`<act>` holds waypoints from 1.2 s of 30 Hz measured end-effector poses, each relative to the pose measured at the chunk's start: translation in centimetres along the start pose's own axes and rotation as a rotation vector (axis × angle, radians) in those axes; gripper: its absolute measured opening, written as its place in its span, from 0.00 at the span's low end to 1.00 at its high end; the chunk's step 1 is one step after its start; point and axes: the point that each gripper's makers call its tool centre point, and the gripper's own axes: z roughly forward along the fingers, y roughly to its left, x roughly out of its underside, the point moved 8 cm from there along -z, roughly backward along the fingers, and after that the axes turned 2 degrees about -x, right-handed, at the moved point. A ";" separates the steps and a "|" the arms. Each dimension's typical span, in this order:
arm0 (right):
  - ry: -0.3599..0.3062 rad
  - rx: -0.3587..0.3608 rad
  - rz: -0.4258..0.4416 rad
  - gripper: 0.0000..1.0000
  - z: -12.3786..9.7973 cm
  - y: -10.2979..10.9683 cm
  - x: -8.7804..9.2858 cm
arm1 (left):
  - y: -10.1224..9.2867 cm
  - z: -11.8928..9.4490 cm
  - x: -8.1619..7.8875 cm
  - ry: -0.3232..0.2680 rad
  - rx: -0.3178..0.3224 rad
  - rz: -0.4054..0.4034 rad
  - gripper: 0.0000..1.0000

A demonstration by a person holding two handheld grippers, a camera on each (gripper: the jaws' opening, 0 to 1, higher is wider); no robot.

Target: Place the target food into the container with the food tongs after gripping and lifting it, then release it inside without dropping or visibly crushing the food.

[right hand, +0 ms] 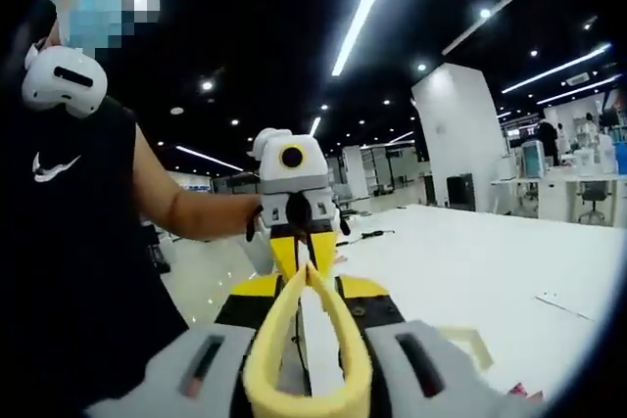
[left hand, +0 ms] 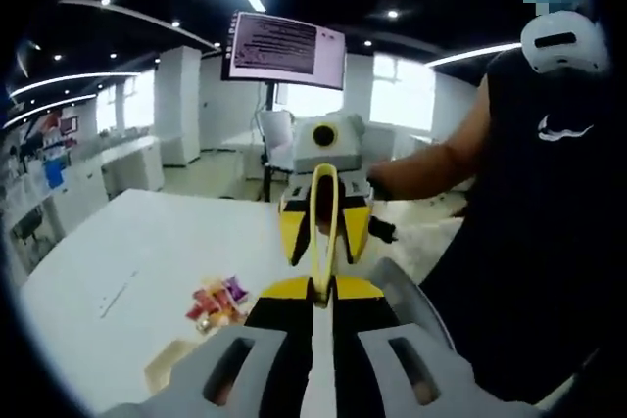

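Left gripper (left hand: pixel 320 296): jaws drawn close together, the two yellow-tipped ends meeting on a thin yellow strip that runs up between them; whether that strip is pinched or only lies between the jaws cannot be told. Straight ahead, facing this camera, is the right gripper (left hand: pixel 324 205) with the yellow food tongs (left hand: pixel 324 227) standing as a narrow loop in front of it.

Right gripper (right hand: pixel 307 286): jaws pressed in on the food tongs (right hand: pixel 307 340), whose looped end sits at the bottom of the right gripper view with both arms converging to a closed tip. Nothing sits between the tong tips. Just beyond that tip is the left gripper (right hand: pixel 297 242), nose toward the camera.

Target food: a small heap of coloured pieces (left hand: pixel 217 301), red, pink and orange, on the white table (left hand: pixel 147 252), down and left of the left gripper, well apart from the tongs; kind not resolvable. Near it a pale tan container (left hand: pixel 168 367), cut off behind the gripper body; its corner (right hand: pixel 468 343) also appears in the right gripper view.

A person in a black sleeveless shirt (left hand: pixel 544 222) stands behind, forearms reaching to both grippers.
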 end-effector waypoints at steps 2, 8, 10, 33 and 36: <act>0.003 -0.005 0.000 0.20 0.2 -0.1 0.0 | 0.1 0.1 -0.1 -0.010 0.005 -0.008 0.01; 0.001 -0.015 -0.001 0.19 0.8 -0.5 0.0 | 0.5 0.4 0.0 -0.004 0.009 -0.015 0.01; -0.009 -0.017 0.016 0.19 0.7 -0.6 0.0 | 0.6 0.3 0.0 -0.012 0.005 -0.014 0.01; -0.037 -0.007 0.050 0.23 0.8 -1.6 -1.2 | 0.7 -0.7 -0.2 -0.128 -0.060 0.052 0.18; -0.012 -0.012 0.031 0.22 1.1 -1.6 -1.0 | 0.8 -0.7 -0.1 -0.116 -0.070 0.058 0.16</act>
